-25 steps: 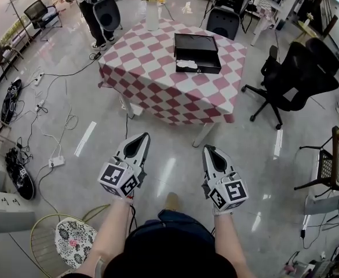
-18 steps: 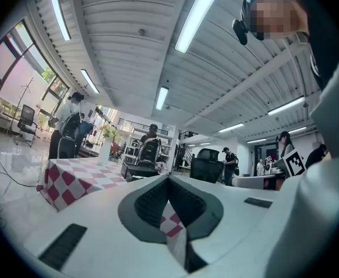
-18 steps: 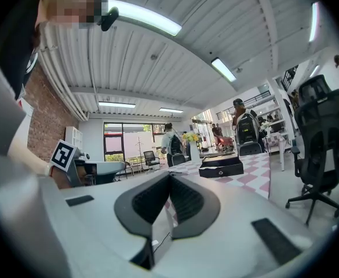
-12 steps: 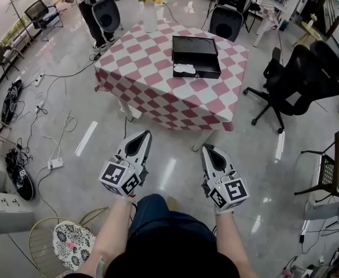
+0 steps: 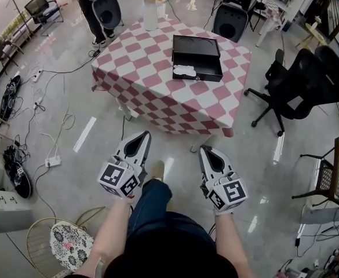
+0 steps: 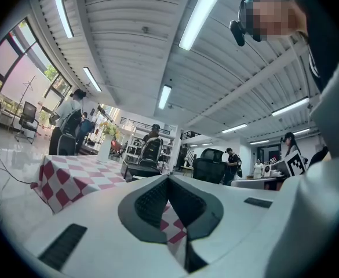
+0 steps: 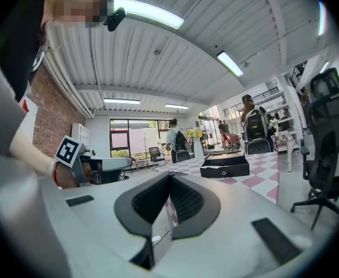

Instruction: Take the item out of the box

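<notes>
left claw (image 5: pixel 141 136) is sitting with its jaws pressed together, nothing between the pads – in its own view the dark pads are meeting at the tip and only the checked cloth is showing past them. right claw (image 5: pixel 206 149) is doing the same: jaws closed, gripping nothing. i am holding both at about the same level, side by side and apart, each pointing ahead toward the table (image 5: pixel 140 68), with the marker cubes riding at the back near my wrists. my leg (image 5: pixel 152 198) is jutting forward between the two claws over the shiny grey floor.

ahead, and well apart from both claws, the table is wearing a red-and-white checked cloth. the black box (image 5: pixel 199 76) is resting on it, toward the right side, with its lid standing open at the back. the white item (image 5: pixel 185 70) is lying inside the box, at its left end – i cannot tell what it is from here. a white vase of flowers (image 5: pixel 150 13) is standing at the far left corner of the table. a black office chair (image 5: pixel 299 80) is waiting to the right of the table, and a person with a backpack (image 5: pixel 102 7) is standing beyond the table's far left.
</notes>
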